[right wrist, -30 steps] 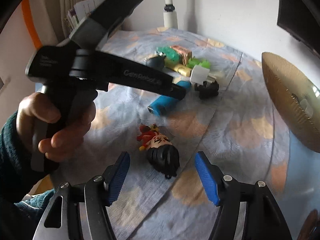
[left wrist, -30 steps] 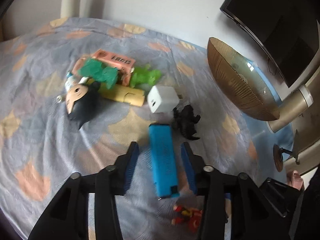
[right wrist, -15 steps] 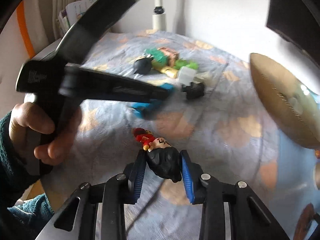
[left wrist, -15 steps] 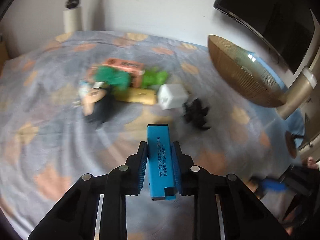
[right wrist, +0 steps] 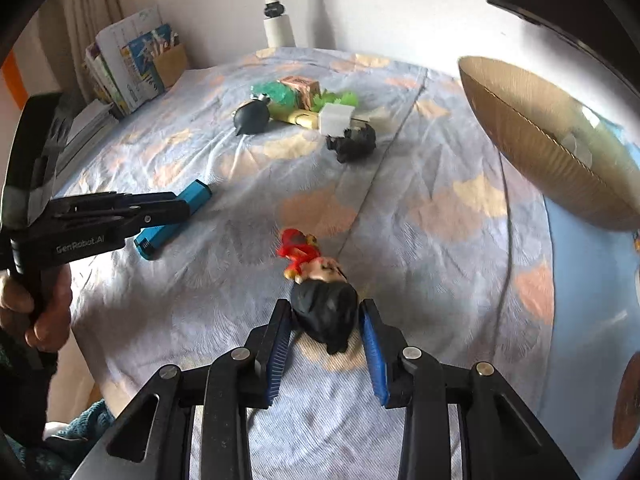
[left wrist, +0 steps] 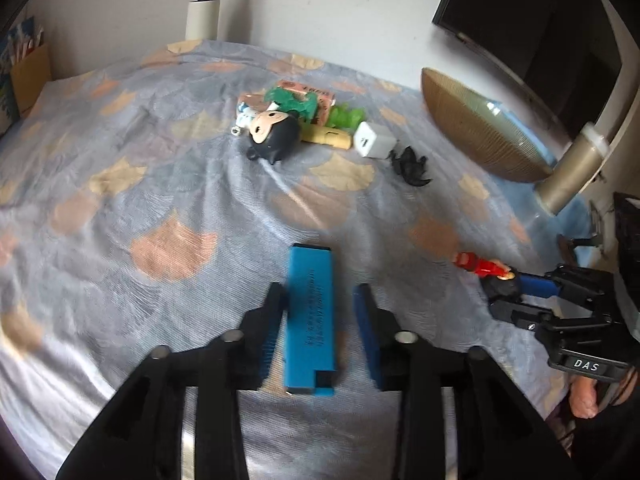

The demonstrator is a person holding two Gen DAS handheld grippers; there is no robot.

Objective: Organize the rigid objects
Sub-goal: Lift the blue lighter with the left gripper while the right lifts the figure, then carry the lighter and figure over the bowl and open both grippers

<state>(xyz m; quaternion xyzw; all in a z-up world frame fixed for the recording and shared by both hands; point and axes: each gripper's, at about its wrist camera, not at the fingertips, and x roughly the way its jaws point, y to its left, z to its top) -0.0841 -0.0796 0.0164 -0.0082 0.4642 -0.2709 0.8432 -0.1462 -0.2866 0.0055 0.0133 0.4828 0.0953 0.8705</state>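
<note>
lying between left claw (left wrist: 318, 300): blue block (left wrist: 310, 320)

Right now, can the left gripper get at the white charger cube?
Probably not yet: the left gripper has just been opening its jaws, but the blue block lies between them. Beyond it, bare cloth leads to the white charger cube, a black figure beside it.

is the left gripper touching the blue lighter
Apart. The left wrist view shows cloth between the blue lighter and both pads of the left gripper, whose jaws have just been opening.
</note>
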